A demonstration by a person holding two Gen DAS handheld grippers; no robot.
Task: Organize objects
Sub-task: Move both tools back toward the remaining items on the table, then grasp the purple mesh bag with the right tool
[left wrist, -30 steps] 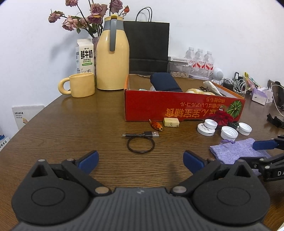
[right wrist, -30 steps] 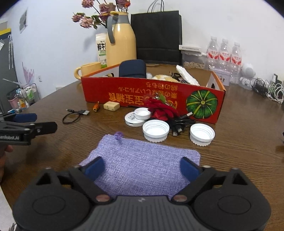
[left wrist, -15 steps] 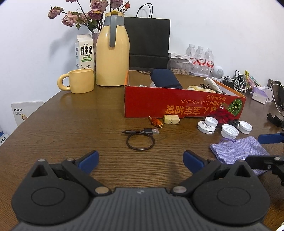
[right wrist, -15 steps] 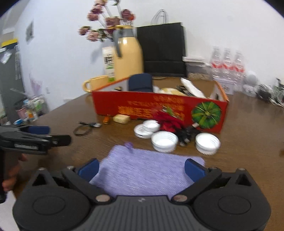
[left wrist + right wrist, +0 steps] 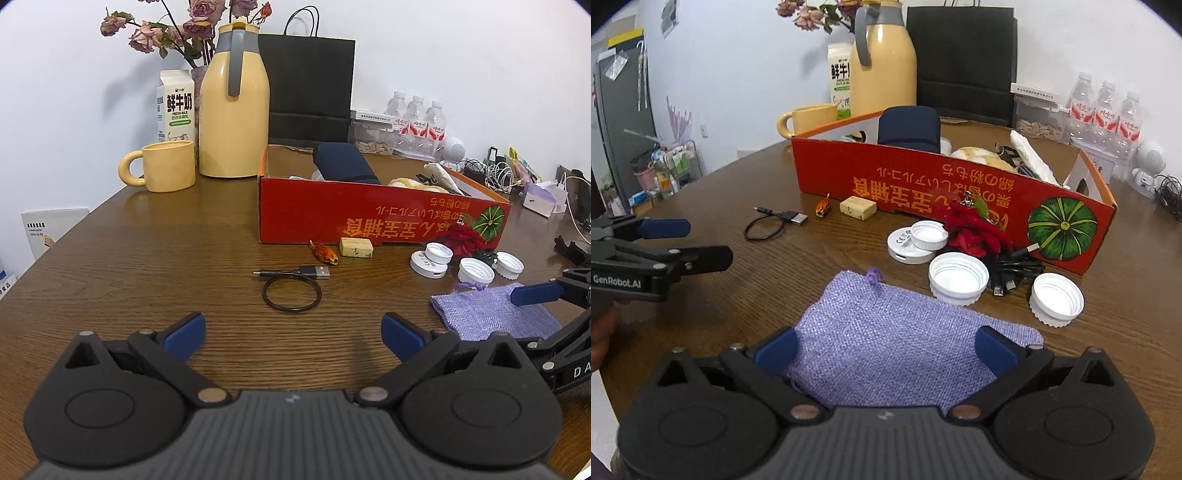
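Observation:
A purple woven pouch [image 5: 886, 332] lies flat on the wooden table, with my right gripper [image 5: 885, 349] open wide over its near end. The blue pads stand at either side without pressing it. The left wrist view shows the same pouch [image 5: 487, 314] at the right, under the right gripper's fingers [image 5: 535, 293]. My left gripper [image 5: 293, 334] is open and holds nothing, a little short of a coiled black USB cable [image 5: 291, 290]. Behind it stands the red cardboard box [image 5: 369, 218], which holds a dark blue case and other items.
In front of the box lie an orange candy [image 5: 325, 253], a tan block [image 5: 355, 246], white caps [image 5: 958, 275], a white round device [image 5: 905, 247], a red flower [image 5: 977, 232] and black cables [image 5: 1012, 269]. Mug [image 5: 166, 170], yellow jug [image 5: 234, 110] and milk carton stand at the back left.
My right gripper's fingers have spread slightly wider over the pouch and the gripper has shifted a little. The pouch still lies on the table. My left gripper has not moved.

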